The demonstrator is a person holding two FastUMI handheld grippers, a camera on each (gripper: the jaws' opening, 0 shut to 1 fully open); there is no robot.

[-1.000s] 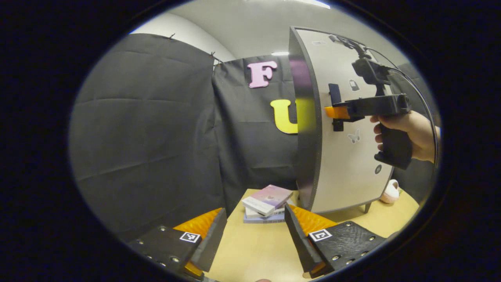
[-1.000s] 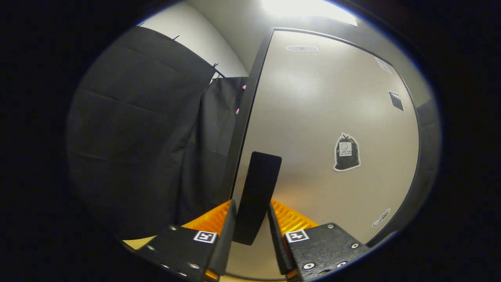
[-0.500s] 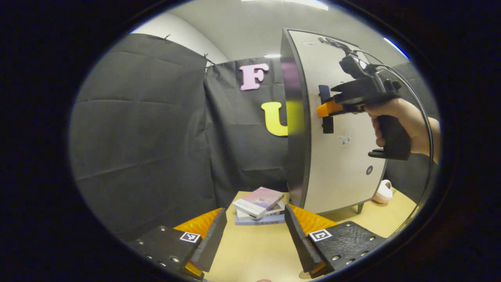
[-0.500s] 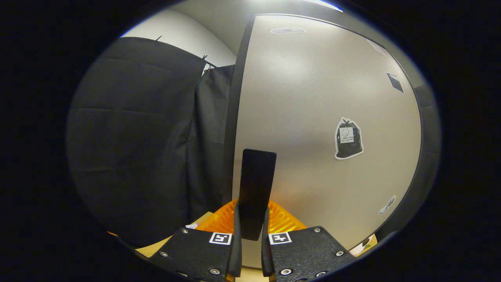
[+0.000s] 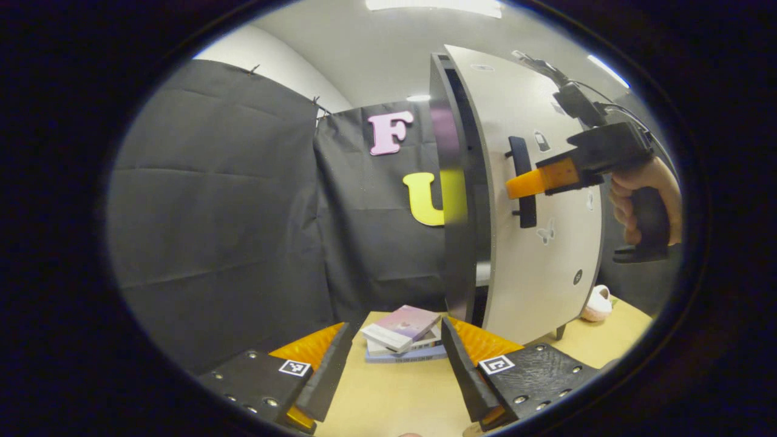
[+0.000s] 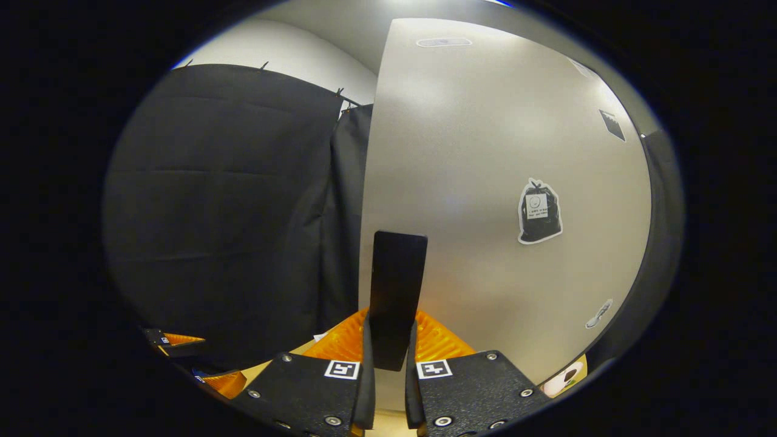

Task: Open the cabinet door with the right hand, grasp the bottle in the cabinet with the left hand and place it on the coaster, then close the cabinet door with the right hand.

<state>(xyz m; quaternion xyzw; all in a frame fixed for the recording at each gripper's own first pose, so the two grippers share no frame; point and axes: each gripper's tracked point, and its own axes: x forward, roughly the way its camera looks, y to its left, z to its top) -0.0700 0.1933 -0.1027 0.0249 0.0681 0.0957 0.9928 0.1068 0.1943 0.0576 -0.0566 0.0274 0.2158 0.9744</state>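
The grey cabinet door [image 5: 534, 200] stands slightly ajar, a dark gap showing along its left edge. My right gripper [image 6: 390, 358] is shut on the door's black vertical handle [image 6: 396, 285]; in the left gripper view that same right gripper [image 5: 516, 185] reaches the handle [image 5: 522, 182], held by a hand [image 5: 643, 188]. My left gripper [image 5: 394, 358] hangs open over the wooden table [image 5: 388, 394], with nothing between its fingers. In the right gripper view the left gripper [image 6: 194, 364] peeks in at the lower left. The cabinet's inside is hidden.
A stack of books [image 5: 403, 331] lies on the table just left of the cabinet's foot. A small pink-and-white item [image 5: 596, 302] sits on the table to the cabinet's right. Black cloth walls the booth behind and to the left.
The door has swung from closed to slightly ajar, pulled by the right gripper, which closed on the handle over the last second. The left gripper has stayed open over the table.
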